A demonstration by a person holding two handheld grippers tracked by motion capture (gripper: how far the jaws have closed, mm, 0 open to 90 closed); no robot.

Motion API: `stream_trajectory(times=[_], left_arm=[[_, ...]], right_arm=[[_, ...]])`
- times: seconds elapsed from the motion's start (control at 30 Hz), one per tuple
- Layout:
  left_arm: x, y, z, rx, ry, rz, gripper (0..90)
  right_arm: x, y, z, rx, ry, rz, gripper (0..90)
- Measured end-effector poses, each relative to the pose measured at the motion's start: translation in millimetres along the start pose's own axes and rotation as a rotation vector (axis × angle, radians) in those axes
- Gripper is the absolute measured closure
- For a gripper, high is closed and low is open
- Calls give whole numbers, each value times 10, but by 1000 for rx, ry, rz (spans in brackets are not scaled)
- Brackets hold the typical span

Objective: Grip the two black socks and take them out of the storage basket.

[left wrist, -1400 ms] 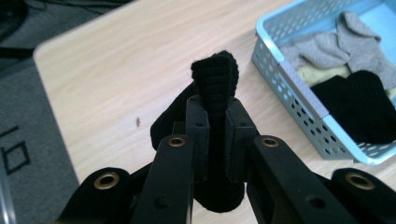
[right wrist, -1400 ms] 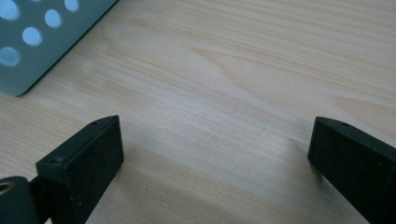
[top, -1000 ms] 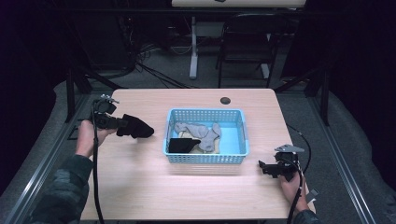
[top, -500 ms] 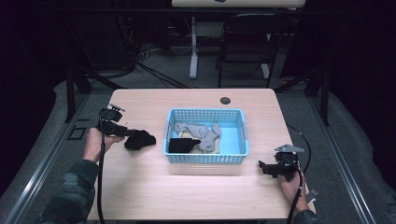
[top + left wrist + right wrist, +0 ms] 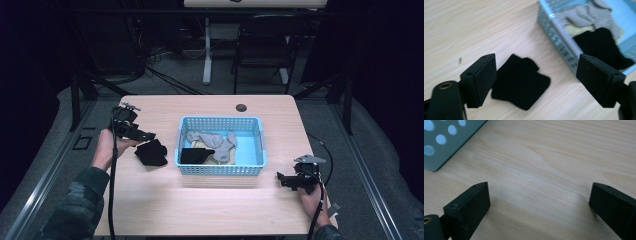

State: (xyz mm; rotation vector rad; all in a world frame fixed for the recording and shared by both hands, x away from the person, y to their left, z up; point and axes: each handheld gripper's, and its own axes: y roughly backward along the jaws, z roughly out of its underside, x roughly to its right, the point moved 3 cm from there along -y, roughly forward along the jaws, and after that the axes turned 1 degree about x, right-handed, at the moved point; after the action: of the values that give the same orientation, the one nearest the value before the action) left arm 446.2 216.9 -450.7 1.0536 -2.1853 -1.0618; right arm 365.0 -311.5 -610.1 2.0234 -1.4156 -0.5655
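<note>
A black sock [image 5: 151, 153] [image 5: 521, 81] lies crumpled on the wooden table just left of the blue basket [image 5: 220, 169] [image 5: 560, 31]. My left gripper [image 5: 145, 136] [image 5: 536, 82] hovers over that sock, open, with nothing between its jaws. Inside the basket lie grey socks [image 5: 212, 140] [image 5: 584, 16], something pale yellow, and another black sock [image 5: 196, 155] [image 5: 602, 46]. My right gripper [image 5: 284, 179] [image 5: 537, 207] rests open near the table's front right, over bare wood, with the basket's corner [image 5: 446, 140] at its upper left.
A small dark round hole [image 5: 241, 107] sits in the table behind the basket. Cables trail from both grippers off the table edges. Chair and table legs stand on the dark floor beyond the far edge.
My left gripper came down to the table with the black sock, let it go beside the basket and now stands open above it. The right gripper has not moved.
</note>
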Motion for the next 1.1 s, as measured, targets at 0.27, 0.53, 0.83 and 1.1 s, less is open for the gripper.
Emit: stream_trajectory(times=[0.27, 0.53, 0.83, 1.1], left_arm=[[431, -99, -142, -17, -119, 63, 108], [708, -280, -183, -58, -192, 117, 42], [958, -500, -168, -103, -282, 181, 152], [1073, -614, -140, -156, -334, 259, 386]], right_arm=[[0, 1, 0, 0, 0, 2, 28], [-1, 0, 0, 1, -1, 2, 28], [-1, 1, 0, 0, -1, 2, 28], [-1, 0, 0, 1, -1, 2, 28]])
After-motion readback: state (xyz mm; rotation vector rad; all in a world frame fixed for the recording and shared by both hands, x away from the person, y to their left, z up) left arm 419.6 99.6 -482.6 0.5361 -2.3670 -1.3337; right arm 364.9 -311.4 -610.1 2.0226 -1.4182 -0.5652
